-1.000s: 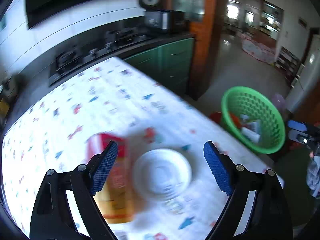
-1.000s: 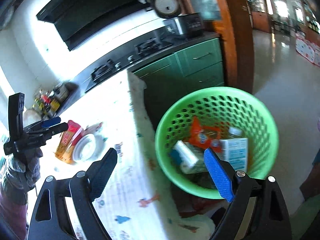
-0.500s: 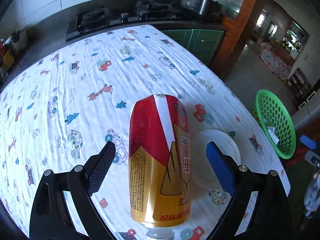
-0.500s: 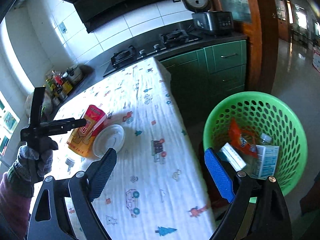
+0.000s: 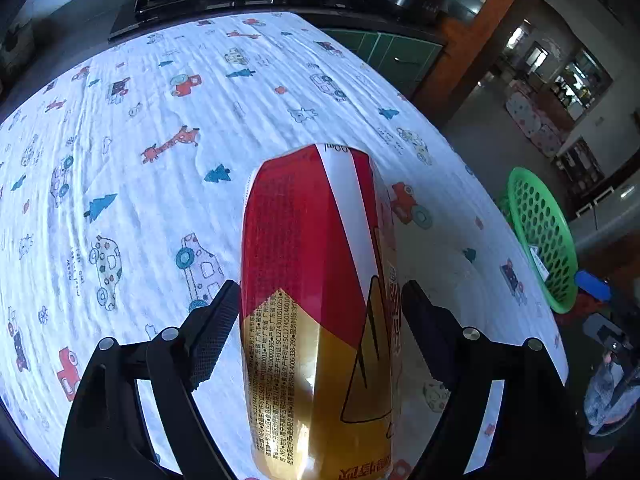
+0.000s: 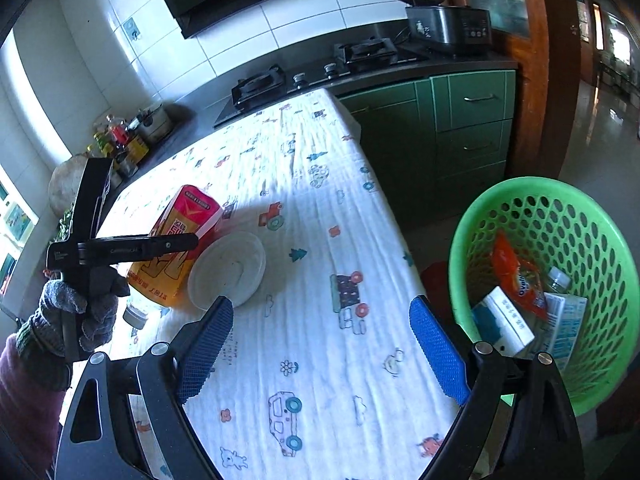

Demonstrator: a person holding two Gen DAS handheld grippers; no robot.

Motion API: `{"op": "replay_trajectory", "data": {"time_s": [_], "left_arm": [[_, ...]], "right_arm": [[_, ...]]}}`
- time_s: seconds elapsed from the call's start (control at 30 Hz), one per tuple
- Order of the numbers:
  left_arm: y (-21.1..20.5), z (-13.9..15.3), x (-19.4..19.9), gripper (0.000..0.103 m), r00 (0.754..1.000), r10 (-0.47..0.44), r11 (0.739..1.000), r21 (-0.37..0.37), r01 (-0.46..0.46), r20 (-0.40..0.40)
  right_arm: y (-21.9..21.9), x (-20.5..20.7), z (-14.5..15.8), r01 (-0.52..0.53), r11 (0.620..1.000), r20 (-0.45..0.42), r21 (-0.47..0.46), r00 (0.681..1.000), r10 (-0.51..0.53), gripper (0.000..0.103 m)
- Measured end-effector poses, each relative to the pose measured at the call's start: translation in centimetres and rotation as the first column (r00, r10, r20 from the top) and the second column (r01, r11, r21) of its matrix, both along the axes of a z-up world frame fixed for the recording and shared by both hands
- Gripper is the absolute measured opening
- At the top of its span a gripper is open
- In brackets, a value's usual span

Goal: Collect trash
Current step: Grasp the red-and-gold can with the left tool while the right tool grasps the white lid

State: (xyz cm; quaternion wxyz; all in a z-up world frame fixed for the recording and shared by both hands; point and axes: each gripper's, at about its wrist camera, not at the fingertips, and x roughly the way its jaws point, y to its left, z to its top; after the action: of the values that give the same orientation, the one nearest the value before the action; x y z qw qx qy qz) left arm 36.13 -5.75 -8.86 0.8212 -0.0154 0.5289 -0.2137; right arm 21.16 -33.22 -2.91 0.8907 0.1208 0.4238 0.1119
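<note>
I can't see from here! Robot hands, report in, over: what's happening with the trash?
Left gripper open, just been closing around the lying red-gold carton. Right gripper open, empty. White lid against the carton. Green basket beside the table.

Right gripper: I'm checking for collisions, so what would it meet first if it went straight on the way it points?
Most likely the bare patterned tablecloth, which fills the gap ahead of the open right gripper. The white lid lies off to its left; depth is uncertain.
</note>
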Motion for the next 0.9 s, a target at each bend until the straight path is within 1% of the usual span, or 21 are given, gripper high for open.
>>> {"op": "replay_trajectory", "data": {"time_s": [0.13, 0.2, 0.23, 0.4, 0.47, 0.67, 0.8, 0.9], "left_arm": [[0.4, -0.1, -0.3, 0.079, 1.000, -0.004, 1.000, 0.007, 0.004, 0.006], [0.7, 0.0, -0.3, 0.071, 1.000, -0.002, 1.000, -0.015, 0.002, 0.005], [1.0, 0.1, -0.3, 0.071, 1.000, 0.000, 1.000, -0.029, 0.000, 0.006], [1.4, 0.7, -1.0, 0.071, 0.999, 0.009, 1.000, -0.005, -0.008, 0.040], [2.0, 1.2, -1.3, 0.070, 0.999, 0.016, 1.000, -0.017, -0.015, 0.049], [4.1, 2.9, -2.2, 0.070, 0.996, 0.038, 0.999, -0.012, -0.037, 0.079], [5.5, 3.4, -2.5, 0.070, 0.994, 0.055, 0.999, -0.005, -0.054, 0.090], [6.4, 3.2, -2.4, 0.070, 0.994, 0.070, 0.998, -0.007, -0.070, 0.087]], "right_arm": [[0.8, 0.6, -0.3, -0.014, 1.000, -0.008, -0.005, 1.000, 0.014, 0.087], [1.1, 0.9, -0.5, -0.020, 1.000, -0.014, -0.003, 1.000, 0.020, 0.087], [1.4, 1.1, -0.6, -0.024, 1.000, -0.016, -0.005, 1.000, 0.024, 0.087], [2.6, 1.9, -1.0, -0.048, 0.999, -0.027, -0.013, 0.998, 0.048, 0.087], [3.3, 2.2, -1.1, -0.070, 0.997, -0.033, -0.017, 0.997, 0.070, 0.087], [6.1, 3.1, -1.8, -0.140, 0.989, -0.043, -0.037, 0.989, 0.138, 0.087], [8.2, 3.8, -2.4, -0.189, 0.980, -0.051, -0.062, 0.981, 0.186, 0.092], [9.9, 4.5, -3.0, -0.219, 0.970, -0.059, -0.110, 0.975, 0.213, 0.093]]}}
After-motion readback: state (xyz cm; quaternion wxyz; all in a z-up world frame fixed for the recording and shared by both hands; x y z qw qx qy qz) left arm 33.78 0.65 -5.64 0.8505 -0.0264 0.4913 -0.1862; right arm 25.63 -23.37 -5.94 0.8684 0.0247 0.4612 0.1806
